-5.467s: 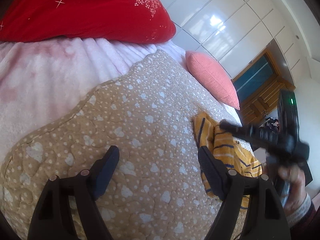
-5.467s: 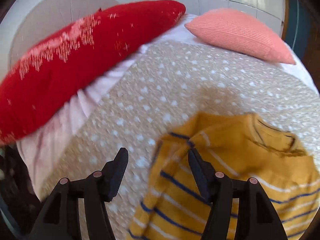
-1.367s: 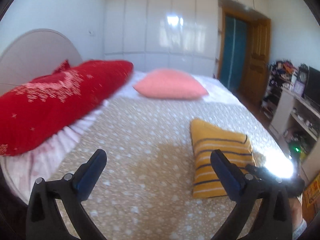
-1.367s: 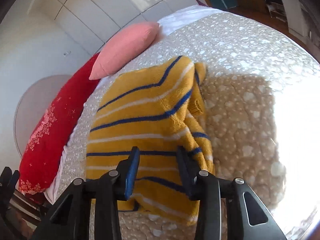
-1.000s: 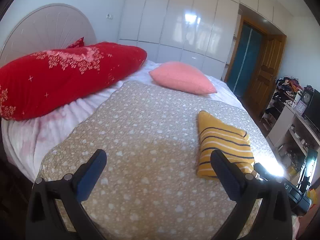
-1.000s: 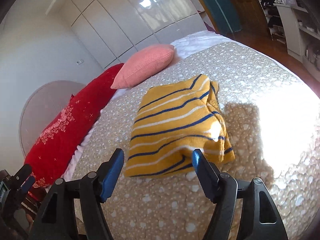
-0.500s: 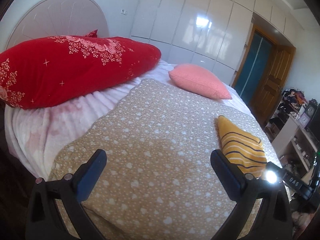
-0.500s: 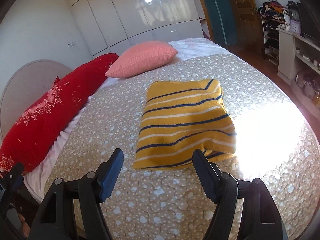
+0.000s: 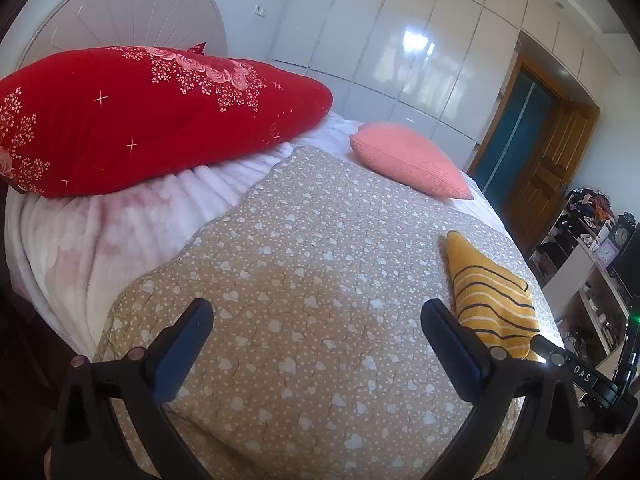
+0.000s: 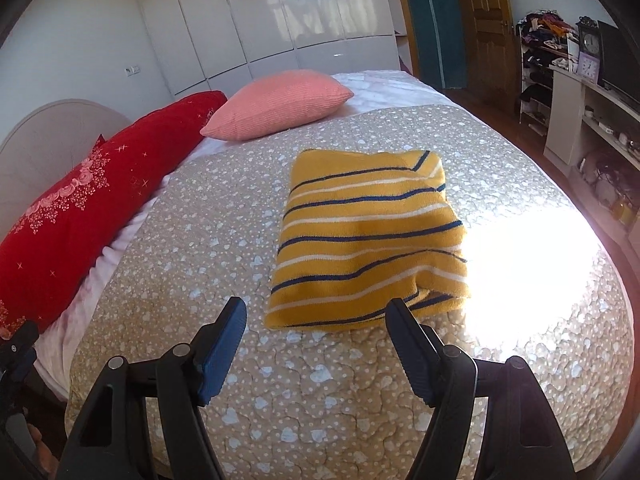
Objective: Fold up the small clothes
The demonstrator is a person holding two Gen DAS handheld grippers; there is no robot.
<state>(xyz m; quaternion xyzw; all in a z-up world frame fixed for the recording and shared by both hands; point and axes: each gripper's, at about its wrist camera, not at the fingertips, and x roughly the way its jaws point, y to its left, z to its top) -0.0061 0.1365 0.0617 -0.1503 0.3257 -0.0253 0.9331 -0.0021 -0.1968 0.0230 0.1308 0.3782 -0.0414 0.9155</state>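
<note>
The yellow striped sweater [image 10: 370, 240] lies folded into a neat rectangle on the beige heart-print quilt [image 10: 224, 216], toward the quilt's right edge, with a small fold of its underside poking out at its near right corner. The right gripper [image 10: 316, 344] hangs just in front of the sweater's near edge, its jaws spread wide and holding nothing; the right fingertip overlaps that near right corner in the picture, though whether it touches is hard to say. The left gripper [image 9: 316, 344] sits well off to the side over the quilt's near edge, jaws also wide apart and empty, the sweater [image 9: 490, 298] showing beyond its right finger. A glare of sunlight washes out the quilt right of the sweater, hiding its pattern there. Further out, a pink cushion [image 10: 276, 106] rests past the quilt's far edge, and a long red pillow [image 9: 152, 116] lies along the headboard [image 9: 120, 12] side. The shelves [image 10: 588, 116] by the wall are cluttered and hard to read.
</note>
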